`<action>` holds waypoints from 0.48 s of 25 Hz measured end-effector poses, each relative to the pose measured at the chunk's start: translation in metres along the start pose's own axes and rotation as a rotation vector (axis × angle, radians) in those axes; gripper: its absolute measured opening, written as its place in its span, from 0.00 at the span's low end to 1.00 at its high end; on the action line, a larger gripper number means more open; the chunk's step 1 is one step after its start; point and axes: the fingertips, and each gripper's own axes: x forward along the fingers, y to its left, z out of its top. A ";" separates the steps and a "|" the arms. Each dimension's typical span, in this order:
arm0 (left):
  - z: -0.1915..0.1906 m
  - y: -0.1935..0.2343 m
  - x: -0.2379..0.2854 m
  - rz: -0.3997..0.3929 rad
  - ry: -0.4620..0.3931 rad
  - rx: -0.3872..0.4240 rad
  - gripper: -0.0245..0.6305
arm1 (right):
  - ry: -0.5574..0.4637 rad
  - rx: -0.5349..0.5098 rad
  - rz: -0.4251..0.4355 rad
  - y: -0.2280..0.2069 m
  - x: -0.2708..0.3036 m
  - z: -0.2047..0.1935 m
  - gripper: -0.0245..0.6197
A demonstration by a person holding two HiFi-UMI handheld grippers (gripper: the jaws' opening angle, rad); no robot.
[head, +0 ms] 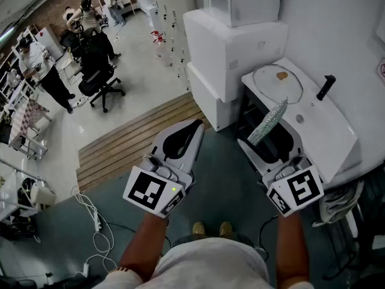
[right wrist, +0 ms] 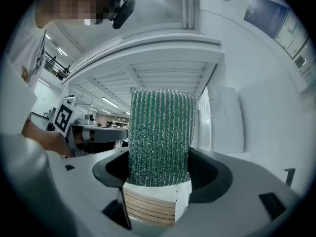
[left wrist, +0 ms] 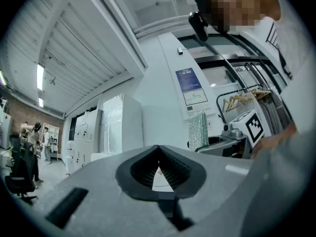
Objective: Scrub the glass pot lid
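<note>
The right tool is closed on a scouring pad, which is clamped upright between the dark, ridged inner faces of the smooth grey jaws. The pad is a flat rectangular block: its broad face is covered with a green, ribbed, glittering mesh, and below this a white layer and a tan, thinly striped edge are seen. A cube printed with black-and-white square markers is carried at the near end of this tool. The left tool, of the same matte grey shell, is closed with nothing between its jaws; only a thin sliver of light is seen where the ridged black linings meet. The glass pot lid is laid flat on the white desk at the right, beyond the right tool and well apart from it, with the pad's free end pointed roughly toward it. The lid is round and transparent, with a small brownish knob near its far edge. A black tap is set to the lid's right. Large white blocks are stacked to its left.
</note>
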 end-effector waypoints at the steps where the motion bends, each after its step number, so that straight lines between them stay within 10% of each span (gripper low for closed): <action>1: -0.001 -0.001 0.000 0.000 0.000 -0.001 0.06 | 0.000 0.000 0.000 0.000 -0.001 0.000 0.58; 12: -0.009 -0.008 0.007 -0.003 0.022 -0.016 0.06 | -0.004 0.025 0.004 -0.004 -0.011 -0.003 0.58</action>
